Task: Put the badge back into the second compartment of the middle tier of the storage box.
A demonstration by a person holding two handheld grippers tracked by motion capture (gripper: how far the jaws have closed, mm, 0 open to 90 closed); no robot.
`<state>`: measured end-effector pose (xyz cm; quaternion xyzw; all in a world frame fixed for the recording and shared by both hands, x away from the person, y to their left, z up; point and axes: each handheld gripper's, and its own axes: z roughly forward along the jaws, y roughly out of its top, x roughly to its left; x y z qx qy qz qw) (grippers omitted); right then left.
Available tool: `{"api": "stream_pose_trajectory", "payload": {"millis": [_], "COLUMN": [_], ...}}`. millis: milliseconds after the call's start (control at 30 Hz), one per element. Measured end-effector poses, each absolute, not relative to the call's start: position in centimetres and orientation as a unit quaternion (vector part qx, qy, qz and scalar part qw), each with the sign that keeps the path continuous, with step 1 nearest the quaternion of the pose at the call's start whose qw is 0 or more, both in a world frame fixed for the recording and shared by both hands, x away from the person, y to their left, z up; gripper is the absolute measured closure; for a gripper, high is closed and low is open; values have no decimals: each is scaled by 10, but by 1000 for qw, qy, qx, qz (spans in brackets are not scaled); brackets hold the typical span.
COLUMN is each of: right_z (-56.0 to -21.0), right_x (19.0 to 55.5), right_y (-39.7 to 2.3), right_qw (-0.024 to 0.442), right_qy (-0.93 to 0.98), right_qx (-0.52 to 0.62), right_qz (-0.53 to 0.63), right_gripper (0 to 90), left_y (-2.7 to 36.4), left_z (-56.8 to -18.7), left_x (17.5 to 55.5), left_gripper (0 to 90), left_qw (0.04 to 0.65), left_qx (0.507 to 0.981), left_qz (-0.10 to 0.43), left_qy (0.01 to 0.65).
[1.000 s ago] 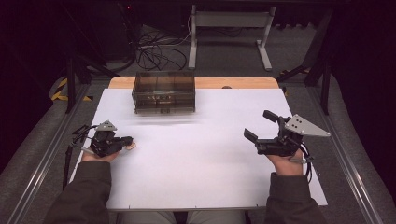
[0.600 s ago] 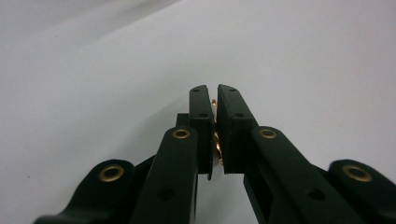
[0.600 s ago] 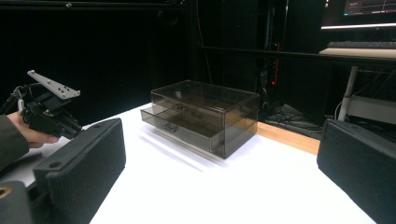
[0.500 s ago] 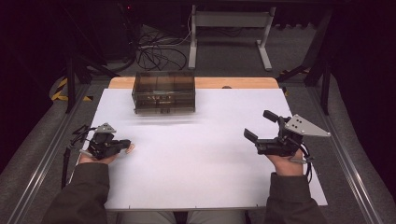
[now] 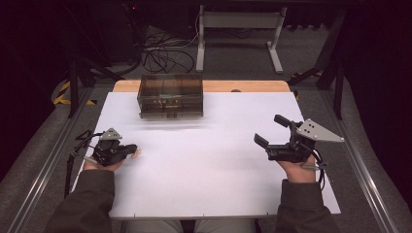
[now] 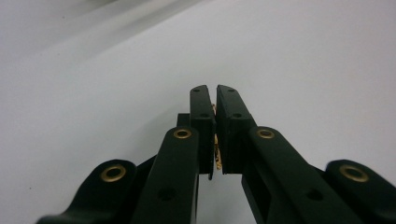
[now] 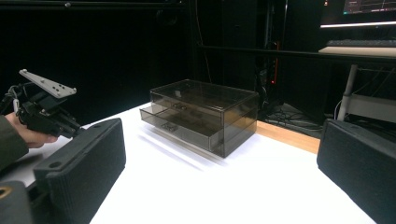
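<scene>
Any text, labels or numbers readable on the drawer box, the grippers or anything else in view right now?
None can be read.
Drawer box: smoky see-through plastic, no label.
Left gripper and right gripper: no lettering.
Screen at the top right of the right gripper view: a few marks, too small and blurred to read.

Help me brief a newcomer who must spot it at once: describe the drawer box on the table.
Look at the white table and go to its far edge, left of the middle, where a wooden strip shows. There stands the drawer box, a smoky see-through plastic case with shallow drawers stacked in front. It is the one thing standing on the sheet; both grippers sit nearer the person.
</scene>
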<state>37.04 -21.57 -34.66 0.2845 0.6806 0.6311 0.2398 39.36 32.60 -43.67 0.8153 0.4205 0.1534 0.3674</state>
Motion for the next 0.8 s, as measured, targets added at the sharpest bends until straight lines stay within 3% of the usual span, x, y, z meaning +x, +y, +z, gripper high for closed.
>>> {"api": "stream_pose_trajectory", "payload": {"millis": [800], "right_z": [-348], "right_x": [372], "right_y": [-217], "right_qw": [238], "right_qy": [679], "right_qx": [286], "right_qz": [633], "right_gripper": [17], "left_y": [301], "left_z": [-417], "left_x": [396], "left_gripper": [860], "left_qw": [400], "left_qx": [804], "left_qz": [203], "left_qy": [390]}}
